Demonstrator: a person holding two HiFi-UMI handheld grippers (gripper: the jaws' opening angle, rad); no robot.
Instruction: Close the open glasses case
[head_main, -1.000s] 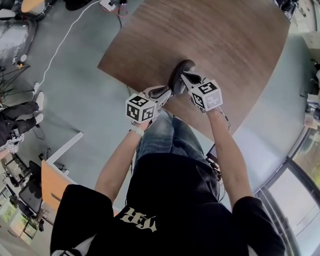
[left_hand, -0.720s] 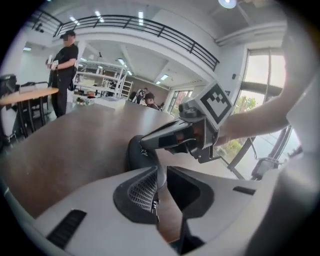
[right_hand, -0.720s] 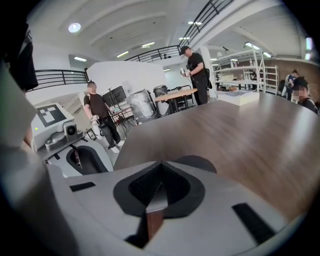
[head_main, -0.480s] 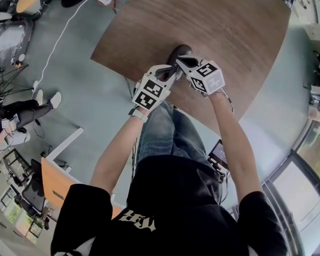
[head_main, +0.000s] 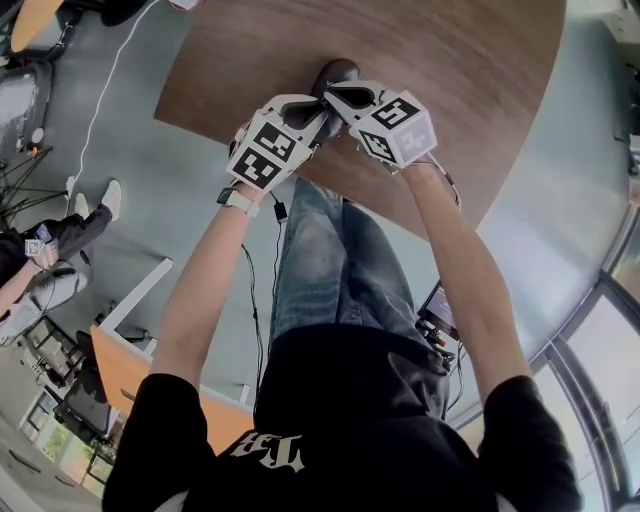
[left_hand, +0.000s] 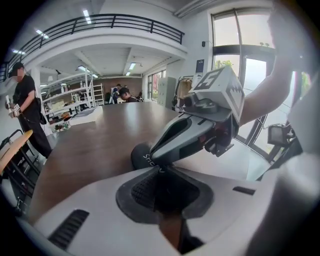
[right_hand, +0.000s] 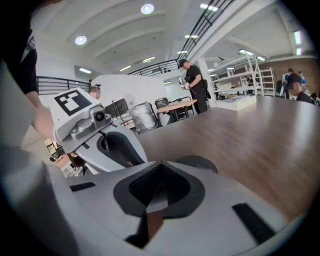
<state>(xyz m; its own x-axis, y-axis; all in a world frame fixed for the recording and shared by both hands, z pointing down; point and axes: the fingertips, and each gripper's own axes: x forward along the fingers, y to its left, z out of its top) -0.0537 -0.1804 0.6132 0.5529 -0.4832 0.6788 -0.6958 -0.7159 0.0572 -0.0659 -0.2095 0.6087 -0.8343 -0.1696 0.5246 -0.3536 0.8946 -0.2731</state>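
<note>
Kept left gripper (head_main: 318, 115) and right gripper (head_main: 338, 95) jaws together, empty, tips crowded against case (head_main: 337, 70) near table (head_main: 450, 60) edge. Looked nearly shut; probably final press left.

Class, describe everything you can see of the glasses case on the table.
The glasses case is a dark, rounded, matte shell lying flat on the brown wooden table, near its edge. The left gripper and right gripper meet over its near end, hiding much of it; whether its lid is fully shut cannot be told.
</note>
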